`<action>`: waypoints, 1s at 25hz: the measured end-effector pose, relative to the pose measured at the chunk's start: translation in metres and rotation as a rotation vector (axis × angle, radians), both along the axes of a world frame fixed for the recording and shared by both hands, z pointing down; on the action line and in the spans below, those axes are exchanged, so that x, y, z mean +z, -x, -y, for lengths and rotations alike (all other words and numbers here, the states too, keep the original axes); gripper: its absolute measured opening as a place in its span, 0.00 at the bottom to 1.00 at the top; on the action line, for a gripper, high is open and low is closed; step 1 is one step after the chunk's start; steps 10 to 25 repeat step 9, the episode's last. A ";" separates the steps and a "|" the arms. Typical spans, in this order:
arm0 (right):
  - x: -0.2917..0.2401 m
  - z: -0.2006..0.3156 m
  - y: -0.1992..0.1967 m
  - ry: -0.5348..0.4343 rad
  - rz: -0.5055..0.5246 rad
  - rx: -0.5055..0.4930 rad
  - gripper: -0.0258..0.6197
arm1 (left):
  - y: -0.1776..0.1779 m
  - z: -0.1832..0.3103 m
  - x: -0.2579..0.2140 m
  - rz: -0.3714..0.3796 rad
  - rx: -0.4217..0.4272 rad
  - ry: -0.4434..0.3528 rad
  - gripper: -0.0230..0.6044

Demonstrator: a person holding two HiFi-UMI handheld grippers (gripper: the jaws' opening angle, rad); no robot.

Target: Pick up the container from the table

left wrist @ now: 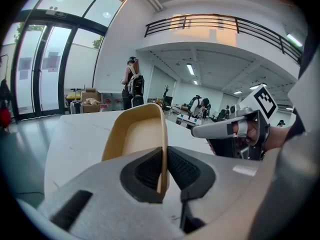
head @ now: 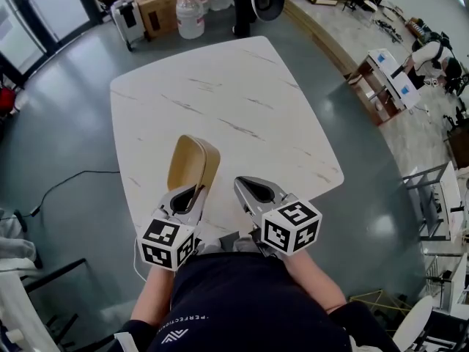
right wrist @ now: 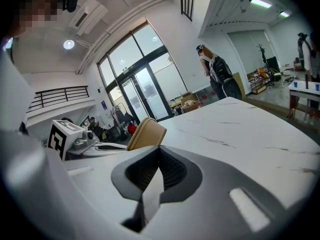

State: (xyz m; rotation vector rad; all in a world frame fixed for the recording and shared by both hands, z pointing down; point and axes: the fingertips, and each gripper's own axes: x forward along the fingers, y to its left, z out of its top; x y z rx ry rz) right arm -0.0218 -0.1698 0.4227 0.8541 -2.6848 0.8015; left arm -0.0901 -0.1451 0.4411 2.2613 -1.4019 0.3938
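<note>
Left tongs (left wrist: 164,156) tight on tan container (left wrist: 140,134) rim over white table (head: 242,94); right tongs (right wrist: 159,153) closed, empty.

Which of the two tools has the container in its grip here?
The left tool: its jaws clamp one wall of the tan container. The right tool, beside it, has its jaws together with nothing between them.
</note>
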 end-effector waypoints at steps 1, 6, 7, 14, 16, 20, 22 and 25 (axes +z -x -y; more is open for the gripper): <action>0.000 0.000 0.000 0.000 -0.001 0.000 0.04 | 0.000 0.000 0.000 0.000 -0.001 0.000 0.08; 0.000 -0.001 0.000 -0.004 -0.005 -0.010 0.04 | 0.002 -0.002 0.000 0.000 -0.013 0.001 0.08; 0.000 -0.001 0.000 -0.005 -0.005 -0.013 0.04 | 0.002 -0.002 0.001 0.000 -0.015 0.001 0.08; 0.001 0.000 0.001 -0.006 -0.007 -0.017 0.04 | 0.002 -0.002 0.002 0.001 -0.019 0.003 0.08; 0.001 0.000 0.001 -0.006 -0.007 -0.017 0.04 | 0.002 -0.002 0.002 0.001 -0.019 0.003 0.08; 0.001 0.000 0.001 -0.006 -0.007 -0.017 0.04 | 0.002 -0.002 0.002 0.001 -0.019 0.003 0.08; 0.001 0.000 0.001 -0.006 -0.007 -0.017 0.04 | 0.002 -0.002 0.002 0.001 -0.019 0.003 0.08; 0.001 0.000 0.001 -0.006 -0.007 -0.017 0.04 | 0.002 -0.002 0.002 0.001 -0.019 0.003 0.08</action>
